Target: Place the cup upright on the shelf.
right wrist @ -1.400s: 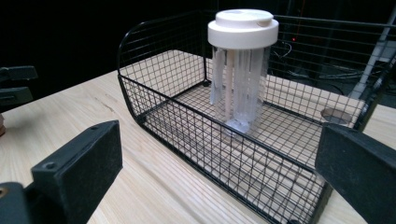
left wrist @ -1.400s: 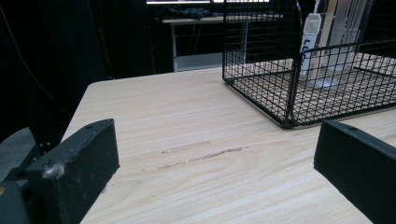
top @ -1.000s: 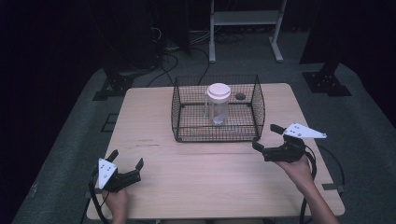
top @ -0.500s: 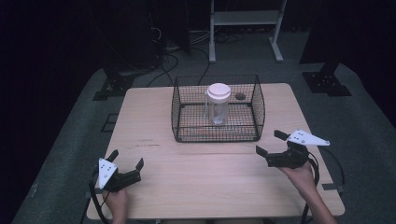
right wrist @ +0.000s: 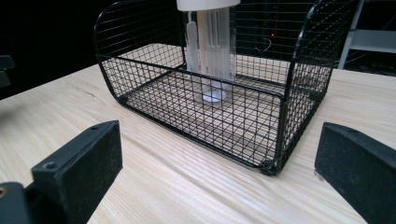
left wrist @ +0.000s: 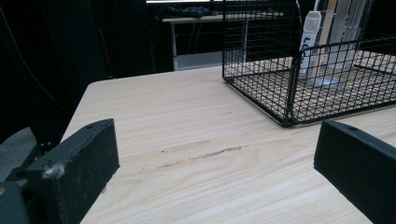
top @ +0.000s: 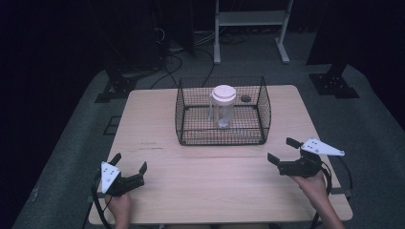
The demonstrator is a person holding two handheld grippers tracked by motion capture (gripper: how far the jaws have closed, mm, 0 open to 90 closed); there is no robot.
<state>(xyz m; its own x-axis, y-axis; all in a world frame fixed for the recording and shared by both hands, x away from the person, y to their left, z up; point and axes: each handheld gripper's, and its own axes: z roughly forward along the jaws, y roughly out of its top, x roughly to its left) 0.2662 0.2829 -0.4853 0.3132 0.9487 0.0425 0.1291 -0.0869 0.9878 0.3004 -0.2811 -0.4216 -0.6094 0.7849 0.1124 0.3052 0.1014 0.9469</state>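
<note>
your left gripper (top: pixel 129 163) rests at the table's (top: pixel 215 181) 7 o'clock corner, jaws spread wide with nothing between them. your right gripper (top: pixel 283 150) sits at 4 o'clock, jaws likewise apart and empty, aimed toward the wire basket (top: pixel 222 138). the basket stands at 12 o'clock, and a clear jug (top: pixel 223 107) with a white lid (top: pixel 223 93) stands upright inside it.

Lab or recording studio — not home. Bare wooden table (top: pixel 215 176) on grey carpet (top: pixel 67 157), black surroundings on all sides. Dark stand bases (top: pixel 333 85) flank table, cables (top: pixel 176 59) trail across floor behind. White metal frame (top: pixel 250 19) at back — second desk (left wrist: pixel 196 18) visible in left gripper view.
</note>
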